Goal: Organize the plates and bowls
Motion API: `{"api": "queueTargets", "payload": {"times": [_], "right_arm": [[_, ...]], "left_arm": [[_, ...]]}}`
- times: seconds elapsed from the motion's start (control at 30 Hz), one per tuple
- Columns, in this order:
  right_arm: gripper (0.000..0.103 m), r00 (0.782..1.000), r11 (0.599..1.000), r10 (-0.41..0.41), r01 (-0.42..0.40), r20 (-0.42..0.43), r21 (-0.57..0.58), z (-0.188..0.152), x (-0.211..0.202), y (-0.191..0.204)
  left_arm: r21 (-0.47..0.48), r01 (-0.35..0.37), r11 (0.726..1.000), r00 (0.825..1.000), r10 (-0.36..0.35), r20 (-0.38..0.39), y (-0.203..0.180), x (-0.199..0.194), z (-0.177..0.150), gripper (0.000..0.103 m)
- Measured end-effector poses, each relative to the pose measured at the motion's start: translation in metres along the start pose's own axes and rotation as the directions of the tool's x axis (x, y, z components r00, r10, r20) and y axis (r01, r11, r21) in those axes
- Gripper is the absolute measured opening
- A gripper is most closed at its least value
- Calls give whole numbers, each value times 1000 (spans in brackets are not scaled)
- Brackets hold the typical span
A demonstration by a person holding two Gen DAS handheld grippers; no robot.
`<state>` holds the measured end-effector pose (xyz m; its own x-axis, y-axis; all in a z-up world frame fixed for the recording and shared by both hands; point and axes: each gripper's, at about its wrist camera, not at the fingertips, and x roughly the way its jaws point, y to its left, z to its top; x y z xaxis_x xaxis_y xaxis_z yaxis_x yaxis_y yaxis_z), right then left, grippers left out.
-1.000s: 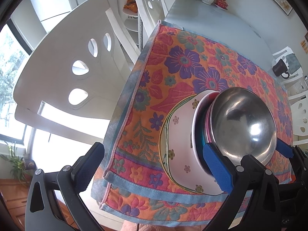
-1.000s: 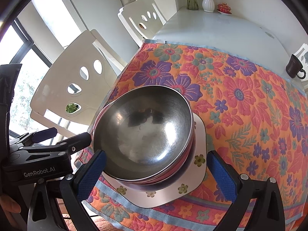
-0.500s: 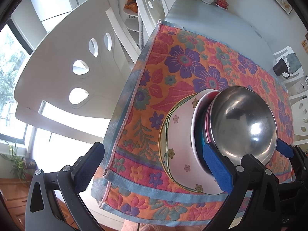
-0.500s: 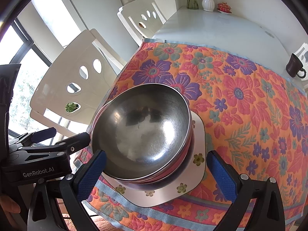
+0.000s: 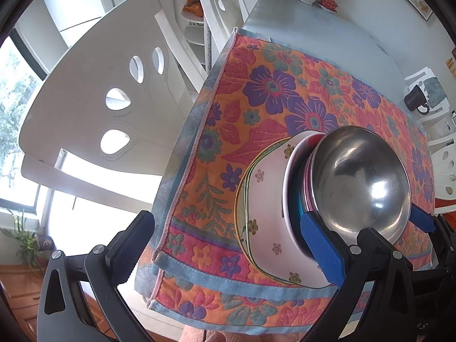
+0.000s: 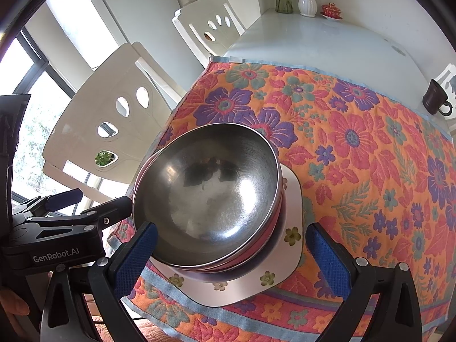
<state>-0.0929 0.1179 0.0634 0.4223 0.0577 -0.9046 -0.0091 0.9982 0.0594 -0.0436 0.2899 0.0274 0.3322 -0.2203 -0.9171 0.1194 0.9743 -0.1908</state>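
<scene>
The steel bowl (image 6: 206, 196) tops the stack at the tabletop's near edge, between the right gripper's (image 6: 232, 259) wide-open, empty jaws; the left gripper (image 5: 228, 248) gapes empty beside.

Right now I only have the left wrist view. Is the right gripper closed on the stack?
Observer: No. The right gripper is open, with one of its fingers on either side of the steel bowl.
Operator: What's under the bowl on your side?
Observer: A pink bowl, then the floral plate, flat on the cloth.
Operator: My left gripper touching anything?
Observer: The left gripper has one finger tip at the steel bowl's rim; I can't tell if they touch.
</scene>
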Motion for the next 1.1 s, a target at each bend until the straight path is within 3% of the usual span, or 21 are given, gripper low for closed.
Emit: {"api": "queueTargets", "payload": {"times": [1.1], "right_arm": [[103, 1000, 1000, 0, 0, -26, 0, -2, 4, -7]], "left_arm": [[12, -7, 1000, 1000, 7, 1, -1, 0, -1, 102]]}}
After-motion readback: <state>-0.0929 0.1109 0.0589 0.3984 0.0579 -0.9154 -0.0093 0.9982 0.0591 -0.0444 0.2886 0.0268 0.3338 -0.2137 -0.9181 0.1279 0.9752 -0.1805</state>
